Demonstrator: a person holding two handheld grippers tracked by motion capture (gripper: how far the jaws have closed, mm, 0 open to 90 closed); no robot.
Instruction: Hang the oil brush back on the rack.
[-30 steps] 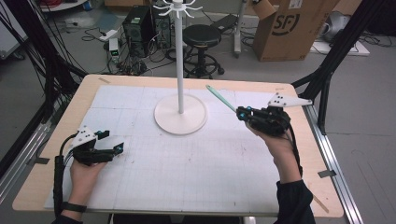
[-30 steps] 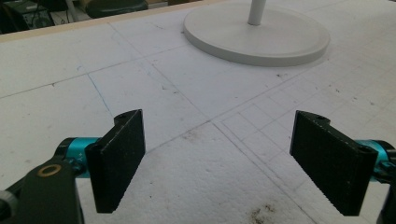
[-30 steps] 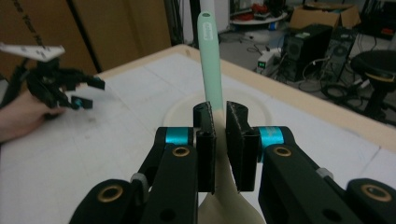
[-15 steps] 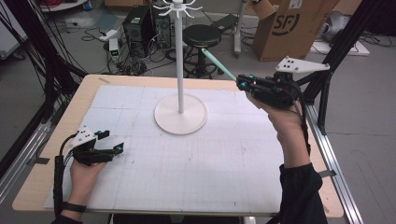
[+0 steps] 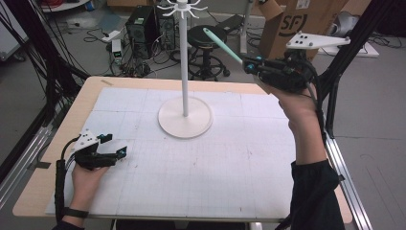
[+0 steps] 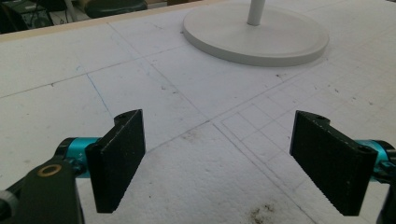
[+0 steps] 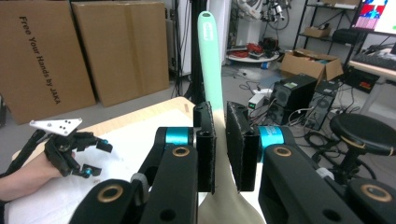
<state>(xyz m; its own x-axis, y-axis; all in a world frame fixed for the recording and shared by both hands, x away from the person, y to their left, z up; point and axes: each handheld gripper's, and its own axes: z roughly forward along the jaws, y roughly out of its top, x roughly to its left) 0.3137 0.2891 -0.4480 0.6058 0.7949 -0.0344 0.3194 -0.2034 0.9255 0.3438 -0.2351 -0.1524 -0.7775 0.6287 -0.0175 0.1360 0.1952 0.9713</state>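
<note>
- Your right gripper (image 5: pixel 249 64) is clamping a long utensil (image 5: pixel 221 44) with a mint-green handle, jaws pressed on its shaft; in the right gripper view the pale, wider end (image 7: pixel 224 205) is spreading out below the jaws while the handle (image 7: pixel 209 51) is rising above them.
- You are holding it lifted off the table, the handle tip pointing away from your jaws toward the top of the white stand (image 5: pixel 184 57).
- The hooks (image 5: pixel 183 8) at the stand's crown are sitting beyond the handle tip and apart from it; nothing is hanging on them.
- Your left gripper (image 5: pixel 115 154) is resting low on the white mat (image 5: pixel 191 177), well apart from the right one, jaws standing wide and gripping nothing; the stand's round base (image 6: pixel 256 35) is lying ahead of them.
- Judging by this, pickup and lift are done; closing the gap to a hook, seating the handle's end and letting go are seemingly what is left.
</note>
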